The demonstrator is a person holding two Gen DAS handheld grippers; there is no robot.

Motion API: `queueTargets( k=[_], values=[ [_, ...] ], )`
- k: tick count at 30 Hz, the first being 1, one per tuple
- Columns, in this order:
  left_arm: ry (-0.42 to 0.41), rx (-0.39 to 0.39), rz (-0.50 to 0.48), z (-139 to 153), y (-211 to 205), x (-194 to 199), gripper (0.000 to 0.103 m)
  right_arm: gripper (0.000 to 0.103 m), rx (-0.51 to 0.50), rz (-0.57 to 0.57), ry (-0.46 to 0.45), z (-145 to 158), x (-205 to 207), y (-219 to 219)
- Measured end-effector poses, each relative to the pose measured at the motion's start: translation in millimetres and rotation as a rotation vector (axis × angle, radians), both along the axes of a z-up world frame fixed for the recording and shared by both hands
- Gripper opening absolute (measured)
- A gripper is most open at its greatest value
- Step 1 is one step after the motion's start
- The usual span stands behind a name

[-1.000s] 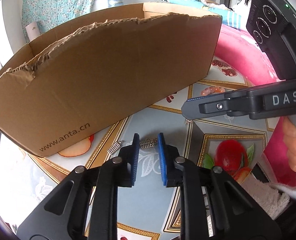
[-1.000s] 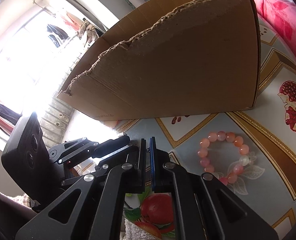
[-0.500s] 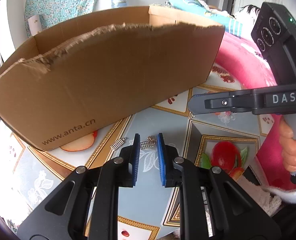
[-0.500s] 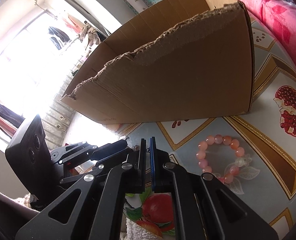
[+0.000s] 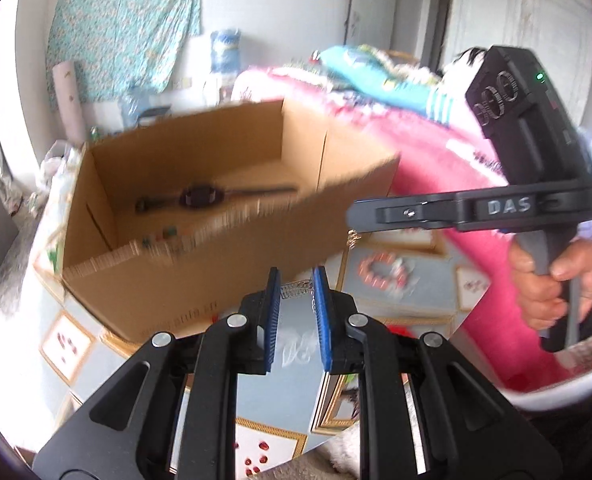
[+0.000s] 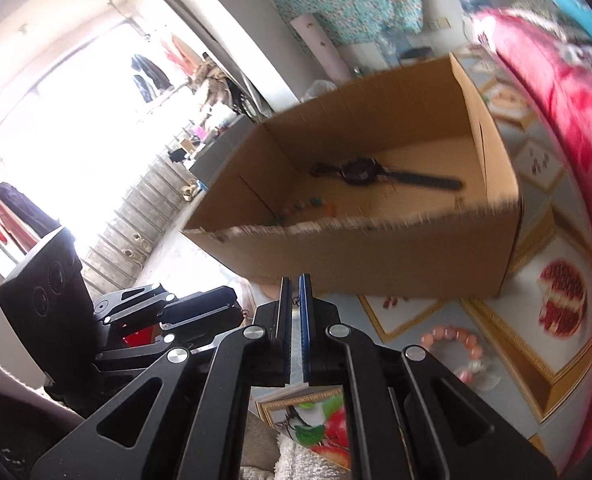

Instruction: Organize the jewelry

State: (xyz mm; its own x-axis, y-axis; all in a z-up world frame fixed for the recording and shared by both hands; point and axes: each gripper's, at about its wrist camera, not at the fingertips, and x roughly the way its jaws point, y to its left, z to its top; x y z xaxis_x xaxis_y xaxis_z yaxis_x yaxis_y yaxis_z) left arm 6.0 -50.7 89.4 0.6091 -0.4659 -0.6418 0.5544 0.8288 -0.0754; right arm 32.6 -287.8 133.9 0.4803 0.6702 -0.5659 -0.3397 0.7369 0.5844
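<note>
My left gripper (image 5: 296, 280) is up near the front wall of an open cardboard box (image 5: 200, 280), shut on a short silver chain piece (image 5: 296, 290) that spans its blue pads. To its right my right gripper (image 5: 350, 216) hangs level with the box rim. Its jaws are shut, and a small silver bit (image 5: 352, 237) dangles at the tip. In the right wrist view that right gripper (image 6: 295, 284) shows a thin sliver between its pads. A black watch (image 6: 360, 172) and coloured beads (image 6: 308, 204) lie inside the box. A pink bead bracelet (image 6: 452, 338) rests on the tablecloth.
The table (image 6: 528, 344) wears a fruit-patterned cloth. Pink bedding (image 5: 436, 160) rises just right of the box. A person's hand (image 5: 552, 280) grips the right gripper's handle. The left gripper's body (image 6: 48, 292) is at the lower left of the right wrist view.
Both grippers have risen, so the box's inside with the watch has come into view. The silver chain piece came up off the tablecloth with the left gripper.
</note>
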Motion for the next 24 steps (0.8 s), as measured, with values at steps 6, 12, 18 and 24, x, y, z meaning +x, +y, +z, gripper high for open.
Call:
queueTargets(
  k=[6,12,18,24],
  values=[
    [-0.046,-0.071,-0.018,39.8,6.7,20.2,0.016,0.004,-0.016,-0.002,-0.104,41.3,27.3,-7.6],
    [0.112,-0.078,0.005,30.2,-8.2,82.1,0.016,0.004,-0.072,-0.006,-0.039,34.8,79.7,-8.6],
    [0.35,-0.101,0.042,-4.4,-14.9,142.3,0.016,0.004,-0.143,0.006,0.094,-0.9,124.2,-2.9],
    [0.412,-0.044,0.069,-23.5,-28.6,174.6,0.033,0.006,-0.181,-0.005,0.153,-15.9,143.8,-0.5]
  ],
)
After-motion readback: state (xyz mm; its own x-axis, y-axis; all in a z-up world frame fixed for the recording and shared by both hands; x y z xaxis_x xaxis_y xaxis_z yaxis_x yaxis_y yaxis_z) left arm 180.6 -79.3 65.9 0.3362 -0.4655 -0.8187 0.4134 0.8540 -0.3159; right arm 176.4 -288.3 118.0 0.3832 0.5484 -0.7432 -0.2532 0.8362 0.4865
